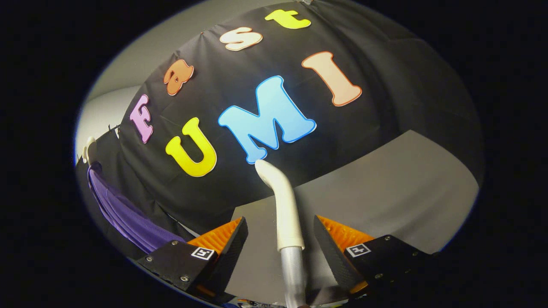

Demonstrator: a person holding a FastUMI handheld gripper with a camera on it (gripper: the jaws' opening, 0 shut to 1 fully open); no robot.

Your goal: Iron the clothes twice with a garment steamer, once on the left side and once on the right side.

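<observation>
A garment steamer (284, 205) with a white curved nozzle and a silver tube runs straight out between the fingers of my gripper (279, 220). Its nozzle tip reaches beyond the fingertips, in front of the black cloth wall. The fingers stand on either side of the tube and stay lined up with it; the gripper holds the steamer low down, where the contact is hidden. A purple garment (124, 214) hangs on a white hanger (90, 149) off to the left, well apart from the nozzle. The whole view is tilted.
A grey table top (385, 192) spreads ahead and to the right of the fingers, meeting the black cloth wall (364, 128) behind it. A pale wall (128, 64) shows beyond the cloth at the upper left.
</observation>
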